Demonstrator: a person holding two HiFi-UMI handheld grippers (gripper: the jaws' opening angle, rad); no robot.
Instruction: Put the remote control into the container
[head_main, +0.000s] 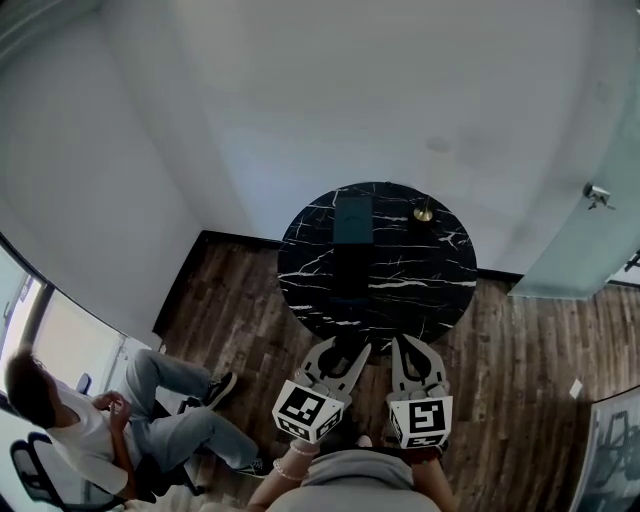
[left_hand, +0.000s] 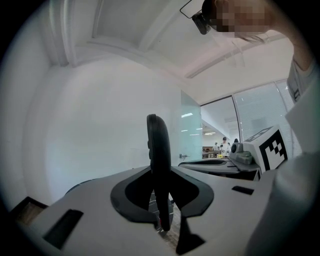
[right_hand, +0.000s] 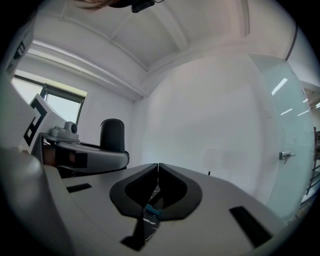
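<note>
A black remote control (left_hand: 158, 165) stands on edge between the jaws of my left gripper (left_hand: 159, 176), which is shut on it. From the right gripper view the remote (right_hand: 112, 135) sticks up above the left gripper. My right gripper (right_hand: 158, 166) is shut, its jaws meeting with nothing between them. In the head view both grippers, left (head_main: 345, 348) and right (head_main: 401, 344), hover side by side at the near edge of the round black marble table (head_main: 400, 290). The dark green container (head_main: 352, 218) sits at the table's far side, well beyond both grippers.
A small gold object (head_main: 424, 213) stands right of the container. A person (head_main: 110, 425) sits on a chair at the lower left. A glass door with a handle (head_main: 596, 194) is at the right. Dark wood floor surrounds the table.
</note>
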